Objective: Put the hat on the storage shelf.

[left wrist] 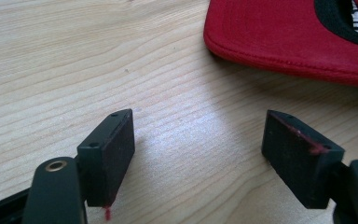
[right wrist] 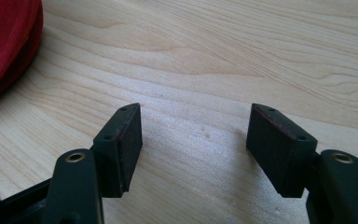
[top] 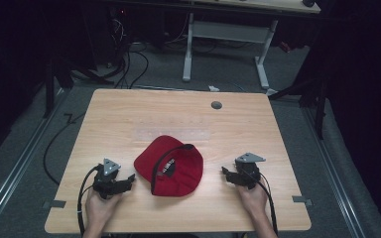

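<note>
Work on the red cap [top: 171,166] has not begun: we hold left gripper [top: 130,179] and right gripper [top: 224,172] wide open, empty, beside it.

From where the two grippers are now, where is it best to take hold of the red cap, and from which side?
Probably the brim edge of the red cap, from the left side. The cap lies upside down, so this thin, flat rim faces the left gripper, whose open jaws already point at it. The rounded crown toward the right gripper offers less to pinch.

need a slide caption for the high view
Red cap lies upside down on the wooden table between open left gripper and right gripper.
</note>
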A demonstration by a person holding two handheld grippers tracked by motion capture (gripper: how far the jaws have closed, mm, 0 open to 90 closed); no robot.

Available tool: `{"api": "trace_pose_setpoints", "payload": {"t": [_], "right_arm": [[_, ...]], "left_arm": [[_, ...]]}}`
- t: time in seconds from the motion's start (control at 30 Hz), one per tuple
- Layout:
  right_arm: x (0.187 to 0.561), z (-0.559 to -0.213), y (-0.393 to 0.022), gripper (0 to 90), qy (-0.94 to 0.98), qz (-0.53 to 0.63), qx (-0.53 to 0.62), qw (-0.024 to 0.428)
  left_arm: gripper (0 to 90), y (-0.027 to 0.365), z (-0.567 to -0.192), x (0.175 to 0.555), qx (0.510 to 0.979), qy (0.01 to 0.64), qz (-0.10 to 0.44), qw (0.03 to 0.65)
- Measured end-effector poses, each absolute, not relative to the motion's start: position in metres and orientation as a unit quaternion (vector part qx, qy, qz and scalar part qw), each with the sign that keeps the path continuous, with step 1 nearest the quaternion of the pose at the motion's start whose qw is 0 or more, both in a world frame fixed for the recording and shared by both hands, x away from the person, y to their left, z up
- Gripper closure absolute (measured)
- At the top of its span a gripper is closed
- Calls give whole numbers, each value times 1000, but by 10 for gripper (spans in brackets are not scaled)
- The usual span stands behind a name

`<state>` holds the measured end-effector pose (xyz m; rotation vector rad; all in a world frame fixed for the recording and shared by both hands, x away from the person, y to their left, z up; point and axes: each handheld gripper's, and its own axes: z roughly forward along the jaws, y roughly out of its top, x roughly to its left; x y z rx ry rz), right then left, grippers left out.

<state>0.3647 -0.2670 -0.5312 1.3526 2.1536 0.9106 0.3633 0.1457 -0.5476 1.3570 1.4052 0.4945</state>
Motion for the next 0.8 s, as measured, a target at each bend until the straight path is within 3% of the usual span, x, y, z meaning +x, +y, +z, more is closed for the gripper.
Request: {"api": "trace_pose_setpoints", "payload": {"t": [0.8], "right_arm": [[361, -531, -267, 388, 781, 330, 484, 217]], "left_arm": [[267, 145, -547, 363, 567, 590, 209, 535]]}}
